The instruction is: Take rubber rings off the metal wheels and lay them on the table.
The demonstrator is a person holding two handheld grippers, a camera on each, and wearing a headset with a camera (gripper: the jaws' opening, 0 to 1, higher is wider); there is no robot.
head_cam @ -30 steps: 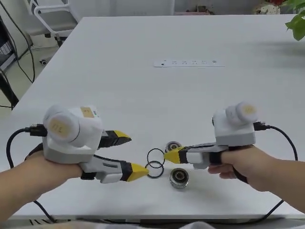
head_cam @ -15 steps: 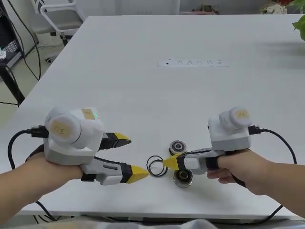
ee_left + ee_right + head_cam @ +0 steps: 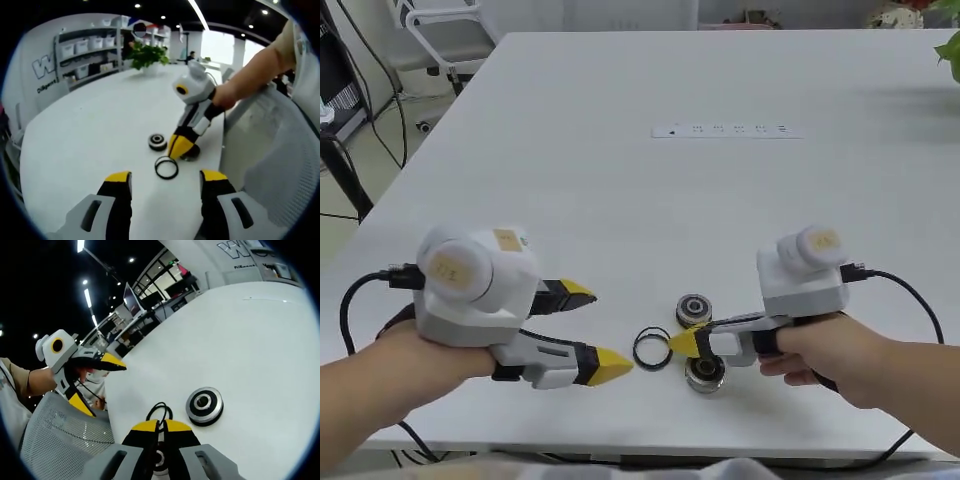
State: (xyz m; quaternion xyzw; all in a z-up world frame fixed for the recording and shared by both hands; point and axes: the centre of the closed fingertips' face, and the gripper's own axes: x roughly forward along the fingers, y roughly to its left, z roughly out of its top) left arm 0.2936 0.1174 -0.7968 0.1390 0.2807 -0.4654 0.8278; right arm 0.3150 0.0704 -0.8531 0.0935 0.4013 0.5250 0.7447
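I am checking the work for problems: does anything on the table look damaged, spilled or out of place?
Nothing stands out. The rubber rings lie flat on the table, overlapping each other. One wheel and the other wheel lie flat beside them; nothing looks broken or spilled.

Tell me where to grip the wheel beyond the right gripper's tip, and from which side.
Grip the far wheel across its outer rim, coming straight down from above. It lies flat with its hub hole up, so the round rim gives the jaws two opposite sides. The open left gripper looks better placed.
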